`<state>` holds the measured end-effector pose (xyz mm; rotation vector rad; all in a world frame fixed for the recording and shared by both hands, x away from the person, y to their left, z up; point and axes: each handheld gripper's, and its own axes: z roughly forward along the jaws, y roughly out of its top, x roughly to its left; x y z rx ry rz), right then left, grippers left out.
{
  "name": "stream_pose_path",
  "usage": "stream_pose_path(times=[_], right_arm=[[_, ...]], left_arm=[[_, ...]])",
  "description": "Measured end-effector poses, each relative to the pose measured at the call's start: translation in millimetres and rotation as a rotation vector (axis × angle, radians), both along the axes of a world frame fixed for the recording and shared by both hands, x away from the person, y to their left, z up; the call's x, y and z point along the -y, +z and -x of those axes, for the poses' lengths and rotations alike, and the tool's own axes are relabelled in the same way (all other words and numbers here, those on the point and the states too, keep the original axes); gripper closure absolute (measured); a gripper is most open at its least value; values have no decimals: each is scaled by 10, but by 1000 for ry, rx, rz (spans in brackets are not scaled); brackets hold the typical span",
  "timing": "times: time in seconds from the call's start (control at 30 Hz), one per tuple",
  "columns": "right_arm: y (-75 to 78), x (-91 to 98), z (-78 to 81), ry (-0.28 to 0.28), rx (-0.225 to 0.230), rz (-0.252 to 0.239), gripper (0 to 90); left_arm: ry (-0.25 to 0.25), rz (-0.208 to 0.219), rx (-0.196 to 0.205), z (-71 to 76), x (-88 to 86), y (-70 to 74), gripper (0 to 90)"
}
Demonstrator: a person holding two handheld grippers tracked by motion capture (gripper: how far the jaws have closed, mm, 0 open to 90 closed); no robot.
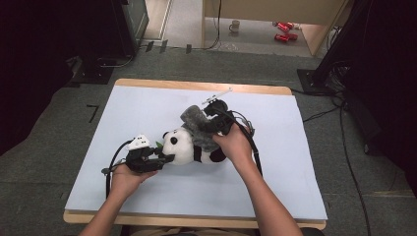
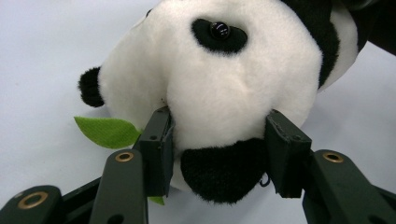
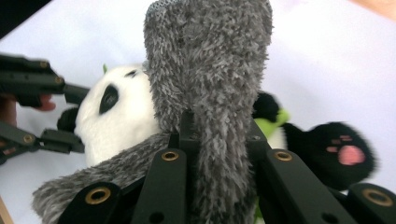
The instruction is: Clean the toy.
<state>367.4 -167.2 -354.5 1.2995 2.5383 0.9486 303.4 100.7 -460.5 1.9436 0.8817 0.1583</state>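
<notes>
A black-and-white panda plush (image 1: 184,145) lies on its side in the middle of the white-covered table (image 1: 147,103). From the left, my left gripper (image 1: 160,158) is shut on its head: in the left gripper view the pads (image 2: 161,140) press into the white fur of the panda (image 2: 224,79) on both sides of its face. A green felt leaf (image 2: 107,130) sticks out beside the left jaw. My right gripper (image 1: 204,125) is above the panda's body, shut on a grey fuzzy scarf (image 1: 194,118). In the right gripper view the scarf (image 3: 210,60) rises from between the jaws of the gripper (image 3: 219,123), in front of the panda (image 3: 121,121).
The wooden table edge (image 1: 196,86) runs along the far side. On the floor beyond are a mug (image 1: 235,25) and red items (image 1: 284,30). Cables (image 1: 344,147) trail on the carpet to the right. Dark equipment stands at the back left and back right.
</notes>
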Motion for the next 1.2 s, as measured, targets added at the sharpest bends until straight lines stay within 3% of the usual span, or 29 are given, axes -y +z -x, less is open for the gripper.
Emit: stream_pose_path(times=[0.1,0.27,0.43,0.67,0.77,0.83,0.97,1.2], right_arm=[[101,101,-33,-21,-14,-68,771],[267,249,-47,-41,20,-101,770],[368,479,-83,-99,50,-122,769],[300,665,-159,-127,43,-143,769],[285,706,-189,-133,38,-159,768],[252,724,-223,-137,33,-157,767],[126,753,-298,-149,7,-179,766],[-161,723,-256,-140,-14,-206,757]], left_arm=[[-17,-20,8,11,2,-3,497],[-29,-64,16,46,20,1,491],[-35,-59,6,63,7,-15,484],[-21,1,-15,47,-77,122,374],[3,33,40,6,-92,224,341],[11,48,39,-52,-59,255,318],[-21,22,10,-134,44,191,304],[-16,-6,2,-87,68,126,414]])
